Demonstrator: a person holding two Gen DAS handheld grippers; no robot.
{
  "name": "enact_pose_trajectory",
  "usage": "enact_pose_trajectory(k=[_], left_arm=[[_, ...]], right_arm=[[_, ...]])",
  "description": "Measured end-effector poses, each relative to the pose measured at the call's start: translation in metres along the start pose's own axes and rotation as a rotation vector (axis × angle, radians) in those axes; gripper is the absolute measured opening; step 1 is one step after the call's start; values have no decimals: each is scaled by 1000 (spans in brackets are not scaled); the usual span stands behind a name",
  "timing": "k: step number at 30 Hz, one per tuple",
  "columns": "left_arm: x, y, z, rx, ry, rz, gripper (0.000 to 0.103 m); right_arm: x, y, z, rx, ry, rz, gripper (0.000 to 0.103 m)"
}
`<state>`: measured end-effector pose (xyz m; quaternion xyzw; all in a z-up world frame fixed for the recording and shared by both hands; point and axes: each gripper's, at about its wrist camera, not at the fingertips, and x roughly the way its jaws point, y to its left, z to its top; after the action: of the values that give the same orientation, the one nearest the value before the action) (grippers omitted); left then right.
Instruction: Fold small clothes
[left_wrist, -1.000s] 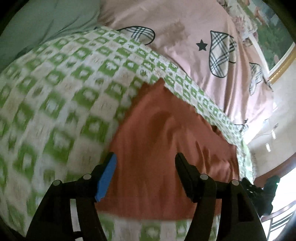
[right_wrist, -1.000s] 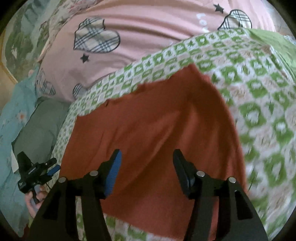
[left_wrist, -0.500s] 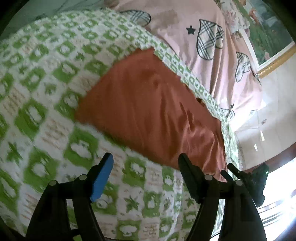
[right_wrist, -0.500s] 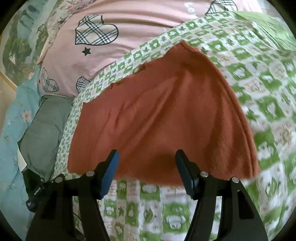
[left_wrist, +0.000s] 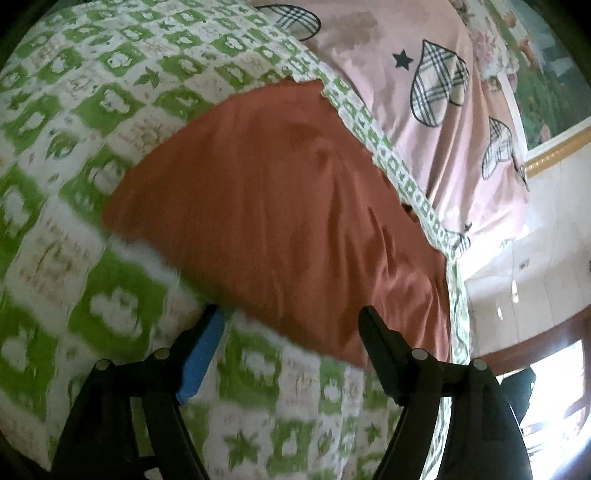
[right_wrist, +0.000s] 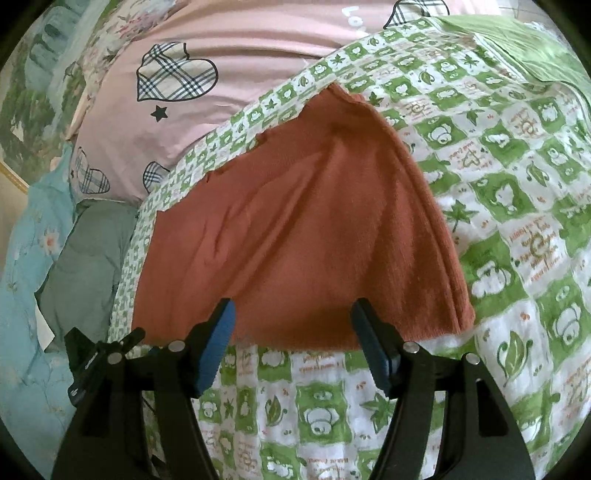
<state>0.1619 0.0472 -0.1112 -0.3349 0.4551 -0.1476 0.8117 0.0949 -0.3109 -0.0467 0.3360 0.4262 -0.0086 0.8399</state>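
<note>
A rust-orange garment (left_wrist: 277, 206) lies flat on a green-and-white checked blanket (left_wrist: 110, 317), its near edge folded over and doubled. My left gripper (left_wrist: 291, 312) hovers at that near edge with its jaws opening; the pads (left_wrist: 201, 354) press on nothing. In the right wrist view the same garment (right_wrist: 303, 236) spreads ahead. My right gripper (right_wrist: 293, 304) stands open just before its near hem, with only the blanket (right_wrist: 517, 221) below the fingers. A black gripper body (right_wrist: 96, 354), the other hand's, shows at the lower left.
A pink duvet with plaid hearts (right_wrist: 221, 55) lies beyond the blanket. A grey-green pillow (right_wrist: 88, 258) and blue floral sheet (right_wrist: 29, 258) are to the left. A gold-framed picture (left_wrist: 554, 147) hangs on the wall, with a bright window at the right.
Both grippers have drawn back from over the orange garment to its near edge, and their jaws have widened. The garment stays lying flat on the blanket.
</note>
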Motion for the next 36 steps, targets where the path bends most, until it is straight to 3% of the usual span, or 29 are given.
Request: enact_pose_trajectory(k=[14,19,21,22,24,29,36], left_arm=[[9,8,31,-59,-73,-17,78],[8,12,46,-65,-111,11,67],[8,10,50,-46,-118,27,50],[8,7,53,-26,-123,37,44],[6,-2,57,22,-139,54,14],[-6,-41,56,175,-187,64,11],[21,-149,15,569,-159,87,10]], right_arm=[[11,11,19,-11,-23,36,69],[21,9,23,-6,-14,47,69],[23,8,27,-7,-18,50,69],[25,7,30,-7,-20,54,69],[27,6,34,-7,-18,60,69],[33,4,45,-12,-9,86,69],[45,7,62,10,50,223,69]])
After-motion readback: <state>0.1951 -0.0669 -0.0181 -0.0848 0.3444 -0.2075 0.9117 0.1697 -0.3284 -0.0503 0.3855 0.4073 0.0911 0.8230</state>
